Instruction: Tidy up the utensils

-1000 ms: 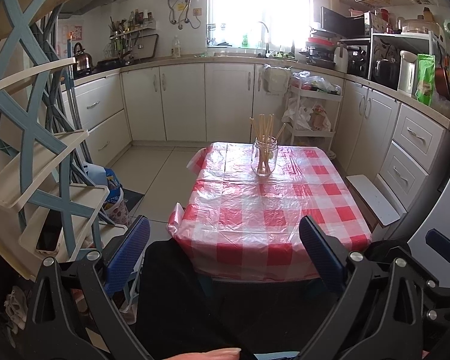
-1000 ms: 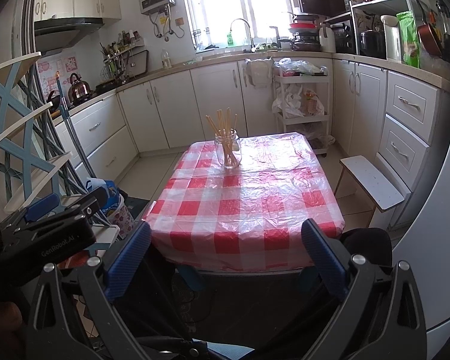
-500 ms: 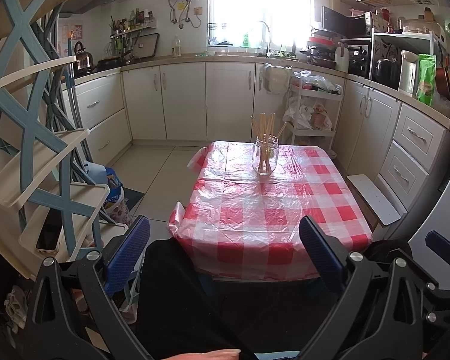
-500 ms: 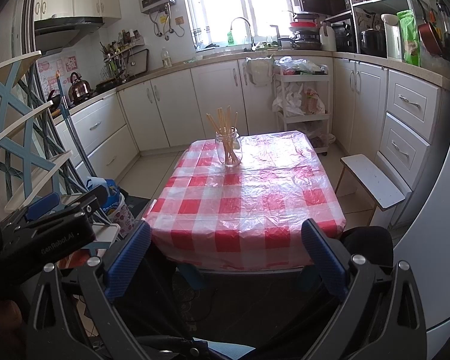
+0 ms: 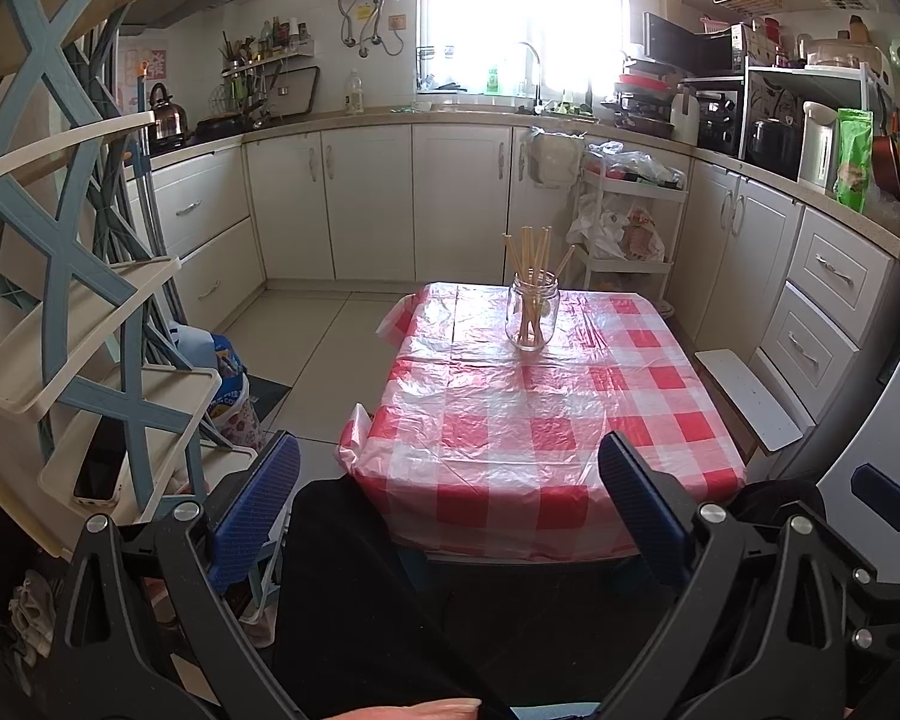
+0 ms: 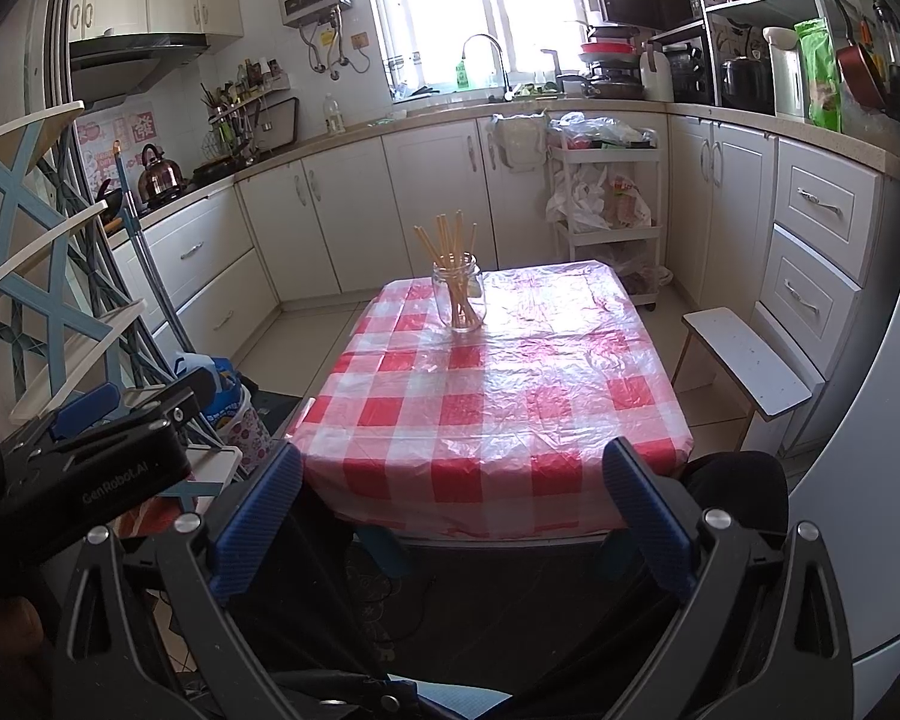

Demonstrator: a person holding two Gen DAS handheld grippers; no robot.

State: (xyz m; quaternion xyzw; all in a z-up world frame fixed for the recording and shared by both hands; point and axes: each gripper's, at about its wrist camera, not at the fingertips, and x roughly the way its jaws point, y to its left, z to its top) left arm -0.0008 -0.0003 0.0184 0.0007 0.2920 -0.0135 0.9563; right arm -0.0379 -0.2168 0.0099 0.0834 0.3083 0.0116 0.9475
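Bright kitchen, red checked worktop [image 5: 540, 420], glass jar [image 5: 532, 319] of wooden chopsticks [image 5: 531, 252] near its far edge, left gripper [image 5: 450, 504] and right gripper [image 6: 450, 510] both wide apart, holding nothing, near its front edge.

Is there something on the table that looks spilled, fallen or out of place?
Nothing stands out. The glass jar stands upright on the checked tablecloth with the chopsticks inside it, fanned out loosely. The plastic cover is wrinkled, but nothing is spilled or fallen.
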